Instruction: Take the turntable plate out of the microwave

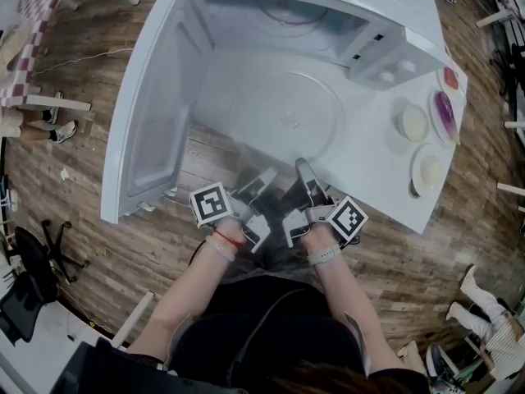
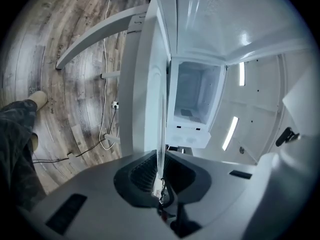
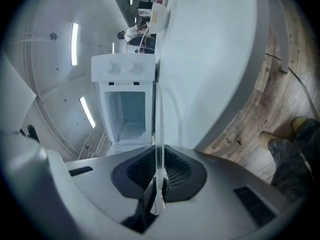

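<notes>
White table (image 1: 385, 179) bears microwave (image 1: 328, 2), door (image 1: 148, 113) swung open. Clear plate (image 1: 283, 109) is held level outside the cavity, over the table. Its near rim is clamped in the narrow jaws of left gripper (image 2: 160, 176) and right gripper (image 3: 159, 176). Black-and-white square codes are carried on marker cubes (image 1: 212, 203).

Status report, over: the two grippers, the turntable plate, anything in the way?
Left gripper and right gripper shut on turntable plate, near rim. Plate out of microwave, held above table. Dishes off right, none in the way.
</notes>
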Demonstrator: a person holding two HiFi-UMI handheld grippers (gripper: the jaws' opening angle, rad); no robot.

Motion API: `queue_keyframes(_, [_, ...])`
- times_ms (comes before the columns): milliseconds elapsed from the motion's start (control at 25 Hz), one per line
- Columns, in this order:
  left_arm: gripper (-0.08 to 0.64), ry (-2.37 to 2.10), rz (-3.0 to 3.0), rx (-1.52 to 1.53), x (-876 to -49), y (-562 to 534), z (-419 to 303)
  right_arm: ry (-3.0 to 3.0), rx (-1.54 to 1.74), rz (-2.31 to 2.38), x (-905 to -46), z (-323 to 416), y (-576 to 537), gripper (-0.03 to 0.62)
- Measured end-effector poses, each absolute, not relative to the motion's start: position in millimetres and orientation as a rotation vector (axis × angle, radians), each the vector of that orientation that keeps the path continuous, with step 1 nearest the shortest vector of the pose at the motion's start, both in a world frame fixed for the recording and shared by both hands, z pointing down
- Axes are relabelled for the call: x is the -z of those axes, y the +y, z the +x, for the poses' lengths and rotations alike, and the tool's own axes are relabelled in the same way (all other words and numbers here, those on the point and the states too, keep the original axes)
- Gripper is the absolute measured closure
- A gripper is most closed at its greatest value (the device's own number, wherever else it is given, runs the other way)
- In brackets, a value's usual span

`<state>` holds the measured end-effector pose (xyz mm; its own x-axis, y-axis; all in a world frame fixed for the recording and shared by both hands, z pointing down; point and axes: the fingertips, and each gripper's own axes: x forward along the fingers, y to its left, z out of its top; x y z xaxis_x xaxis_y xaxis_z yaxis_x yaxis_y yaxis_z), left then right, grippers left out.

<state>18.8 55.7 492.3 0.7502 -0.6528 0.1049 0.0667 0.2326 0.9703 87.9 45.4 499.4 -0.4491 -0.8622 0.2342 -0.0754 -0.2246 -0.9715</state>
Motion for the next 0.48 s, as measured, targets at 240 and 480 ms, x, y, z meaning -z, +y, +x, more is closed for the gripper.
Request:
queue_keyframes(240, [0.518, -0.575, 1.245, 0.523, -495, 55, 16, 1.503, 1.809, -1.123, -500, 82, 46, 0.551])
queue_keyframes(480, [0.522, -0.608, 1.242, 0.496, -507, 55, 10, 1.546, 1.903, -1.099, -508, 73, 63, 0.549])
